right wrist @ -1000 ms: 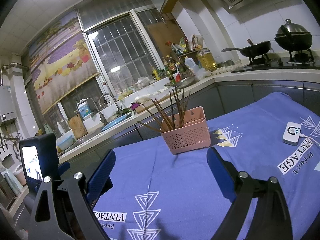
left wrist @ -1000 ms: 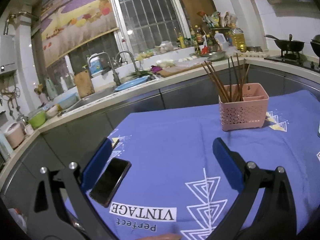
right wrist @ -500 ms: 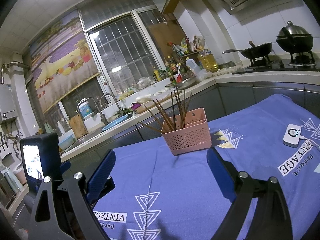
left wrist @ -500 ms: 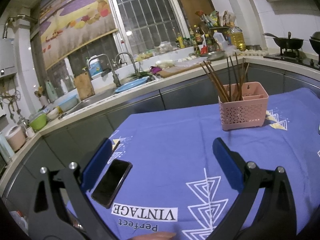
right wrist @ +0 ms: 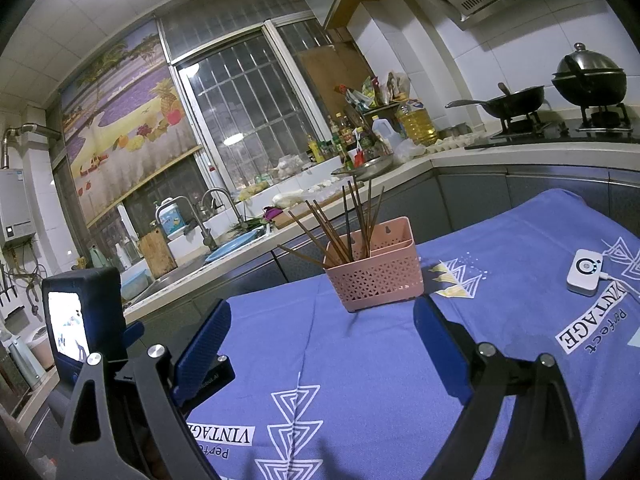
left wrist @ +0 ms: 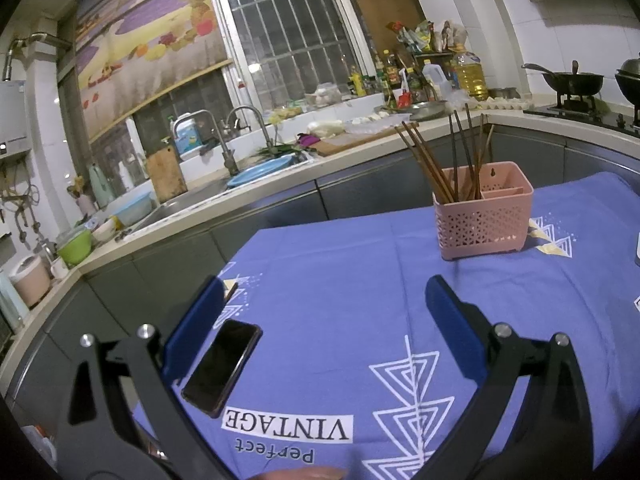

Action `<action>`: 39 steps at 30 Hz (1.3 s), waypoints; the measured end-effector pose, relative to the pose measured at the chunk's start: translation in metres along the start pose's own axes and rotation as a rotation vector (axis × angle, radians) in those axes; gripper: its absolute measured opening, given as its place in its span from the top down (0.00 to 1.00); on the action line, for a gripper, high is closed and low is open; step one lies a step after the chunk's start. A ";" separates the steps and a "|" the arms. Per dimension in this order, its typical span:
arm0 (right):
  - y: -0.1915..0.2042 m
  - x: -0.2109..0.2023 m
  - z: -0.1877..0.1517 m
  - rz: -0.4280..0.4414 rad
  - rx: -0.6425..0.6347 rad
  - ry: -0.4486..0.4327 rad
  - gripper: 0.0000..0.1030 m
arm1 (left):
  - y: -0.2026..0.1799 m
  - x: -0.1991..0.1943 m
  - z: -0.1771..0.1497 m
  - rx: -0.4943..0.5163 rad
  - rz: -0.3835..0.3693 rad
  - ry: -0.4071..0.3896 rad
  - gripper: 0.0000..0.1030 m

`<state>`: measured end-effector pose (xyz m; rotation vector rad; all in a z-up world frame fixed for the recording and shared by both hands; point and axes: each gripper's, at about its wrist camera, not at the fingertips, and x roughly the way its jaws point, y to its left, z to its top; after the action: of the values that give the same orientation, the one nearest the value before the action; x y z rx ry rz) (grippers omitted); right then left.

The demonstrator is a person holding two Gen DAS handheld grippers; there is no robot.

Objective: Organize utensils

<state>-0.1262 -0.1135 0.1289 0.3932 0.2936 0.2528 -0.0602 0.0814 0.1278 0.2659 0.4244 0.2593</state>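
Note:
A pink perforated utensil basket (left wrist: 484, 216) stands on the blue tablecloth (left wrist: 360, 280) with several brown chopsticks (left wrist: 430, 160) leaning in its left compartment. It also shows in the right wrist view (right wrist: 376, 276), with the chopsticks (right wrist: 340, 228) fanned out. My left gripper (left wrist: 324, 312) is open and empty, low over the cloth, well short of the basket. My right gripper (right wrist: 320, 332) is open and empty, also short of the basket.
A black phone (left wrist: 222, 366) lies on the cloth by the left gripper's left finger. A white device with a cable (right wrist: 584, 272) lies at the right. The left gripper's body with a lit screen (right wrist: 80, 320) shows left. Kitchen counter, sink (left wrist: 256, 172) and stove (right wrist: 560, 120) lie behind.
Both views have shifted only slightly; the basket sits marginally lower in the left view. Both grippers stay open and empty.

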 end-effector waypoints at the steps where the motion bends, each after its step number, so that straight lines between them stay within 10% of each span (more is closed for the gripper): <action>1: 0.000 0.000 0.000 0.000 0.000 0.000 0.11 | 0.000 -0.001 0.000 0.001 0.001 -0.001 0.06; 39: -0.001 0.000 -0.002 -0.001 0.005 0.002 0.11 | -0.007 0.005 -0.002 0.009 -0.028 0.017 0.06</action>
<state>-0.1266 -0.1135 0.1270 0.3975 0.2963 0.2514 -0.0552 0.0765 0.1218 0.2670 0.4459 0.2323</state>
